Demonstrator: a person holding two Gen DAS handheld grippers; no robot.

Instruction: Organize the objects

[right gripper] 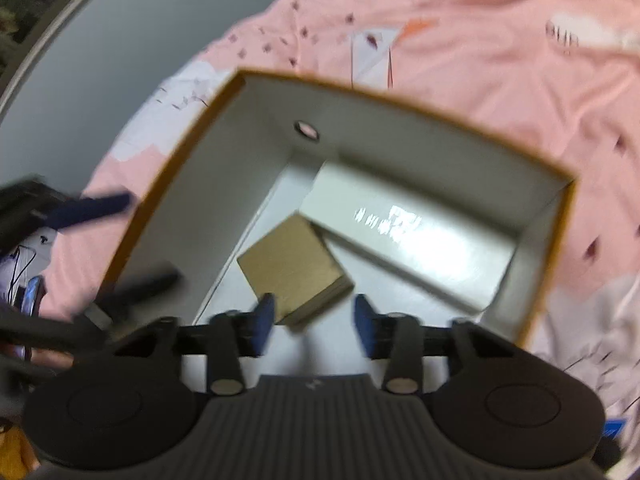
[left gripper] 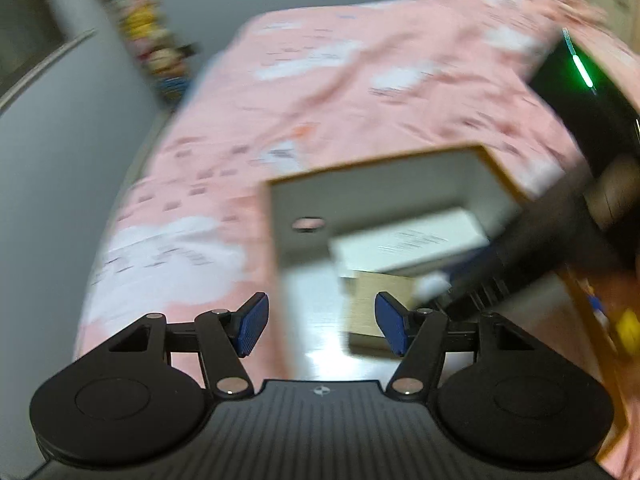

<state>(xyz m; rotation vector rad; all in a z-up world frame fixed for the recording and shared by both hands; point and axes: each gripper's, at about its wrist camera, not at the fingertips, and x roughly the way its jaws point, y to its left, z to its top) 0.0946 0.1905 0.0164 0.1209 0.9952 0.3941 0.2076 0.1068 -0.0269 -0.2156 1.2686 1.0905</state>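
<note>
An open cardboard box [right gripper: 208, 148] with white inner walls and an orange-brown rim sits on a pink bedsheet; it also shows in the left wrist view [left gripper: 280, 224]. Inside lie a small brown box [right gripper: 292, 268], also in the left wrist view [left gripper: 380, 304], and a long white box [right gripper: 412, 232], also in the left wrist view [left gripper: 408, 240]. My right gripper [right gripper: 314, 324] is open and empty just above the brown box. My left gripper [left gripper: 320, 326] is open and empty over the box's near left edge. The right gripper's body [left gripper: 560, 216] reaches into the box from the right.
The pink patterned bedsheet [left gripper: 360, 92] covers the bed around the box. A grey wall [left gripper: 60, 160] runs along the left side. A blurred colourful hanging item [left gripper: 148, 32] is at the far left. A phone and cables [right gripper: 28, 280] lie at the left edge.
</note>
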